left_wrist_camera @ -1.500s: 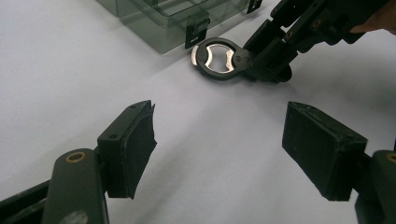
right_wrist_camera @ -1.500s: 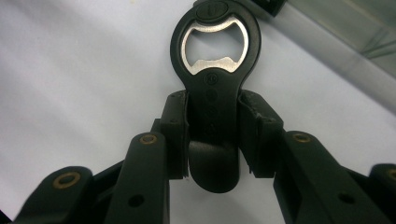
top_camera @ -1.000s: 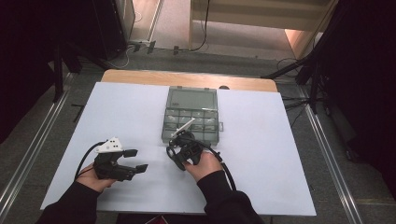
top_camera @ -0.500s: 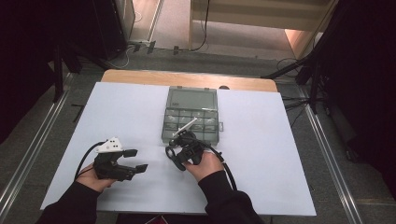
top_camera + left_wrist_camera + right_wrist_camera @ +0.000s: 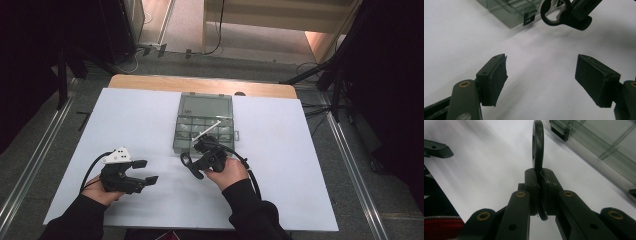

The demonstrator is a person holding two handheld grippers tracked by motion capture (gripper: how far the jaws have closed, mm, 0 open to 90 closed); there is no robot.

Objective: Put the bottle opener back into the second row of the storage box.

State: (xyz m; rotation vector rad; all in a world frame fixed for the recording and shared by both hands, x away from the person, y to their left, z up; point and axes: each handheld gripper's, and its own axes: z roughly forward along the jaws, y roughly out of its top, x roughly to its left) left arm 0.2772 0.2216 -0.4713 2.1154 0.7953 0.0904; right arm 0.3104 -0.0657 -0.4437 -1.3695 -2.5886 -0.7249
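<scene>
Now, as the scene stands:
Right gripper (image 5: 539,195): clenched on a black ring (image 5: 538,147), which sits edge-on between the pads and sticks out past them.
Ring's place: held above the white table (image 5: 300,150), just in front of the clear compartment box (image 5: 205,127); in the high view it (image 5: 186,165) points toward the left gripper.
Left gripper (image 5: 541,80): released, jaws spread wide with bare table between them, resting near the table's front-left.
Compartment box: lid up, at mid-table, with a white stick (image 5: 206,131) lying across its compartments.
</scene>
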